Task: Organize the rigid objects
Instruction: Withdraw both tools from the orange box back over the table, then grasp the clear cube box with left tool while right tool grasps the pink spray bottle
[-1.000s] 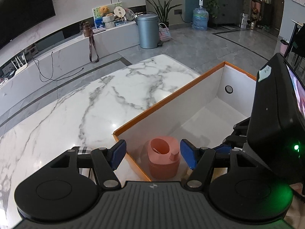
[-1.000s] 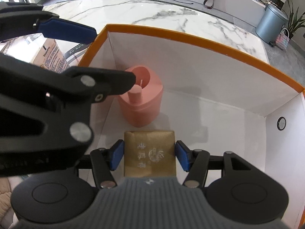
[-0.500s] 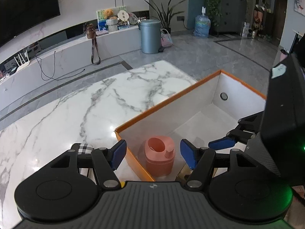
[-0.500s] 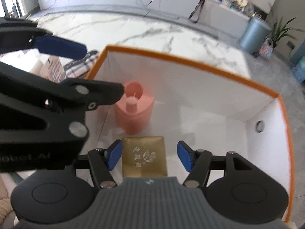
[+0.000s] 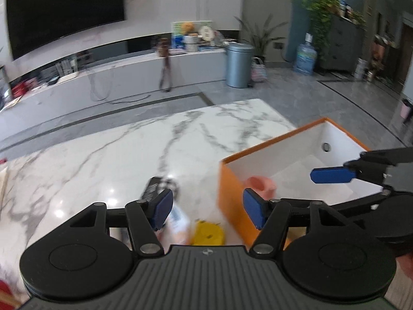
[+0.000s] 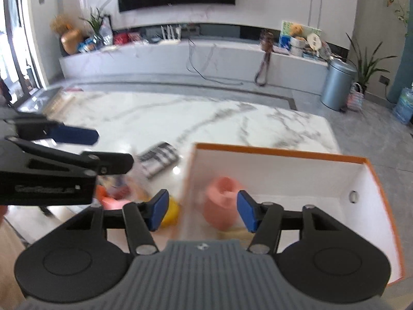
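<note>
An orange box (image 6: 284, 152) with white inner walls stands on the marble table (image 5: 103, 160). A pink container (image 6: 222, 204) stands upright in its near left corner, also visible in the left wrist view as the pink container (image 5: 259, 183). Beside it a pale edge of the gold box (image 6: 238, 232) shows, blurred. My right gripper (image 6: 203, 211) hangs above that corner, jaws closing with nothing pressed between them. My left gripper (image 5: 207, 209) hovers left of the box over a yellow object (image 5: 207, 233) and a white bottle (image 5: 178, 222), jaws closing on nothing.
A black-and-white checkered item (image 6: 158, 157) lies on the table left of the box. Pink and red items (image 6: 113, 196) sit near the table's front edge. Beyond the table are the floor, a grey bin (image 5: 238, 64) and a TV console (image 6: 180, 59).
My right gripper let go of the gold box, which stays in the orange box, then rose and drew back. My left gripper lifted and swung left, from over the box to the loose items.
</note>
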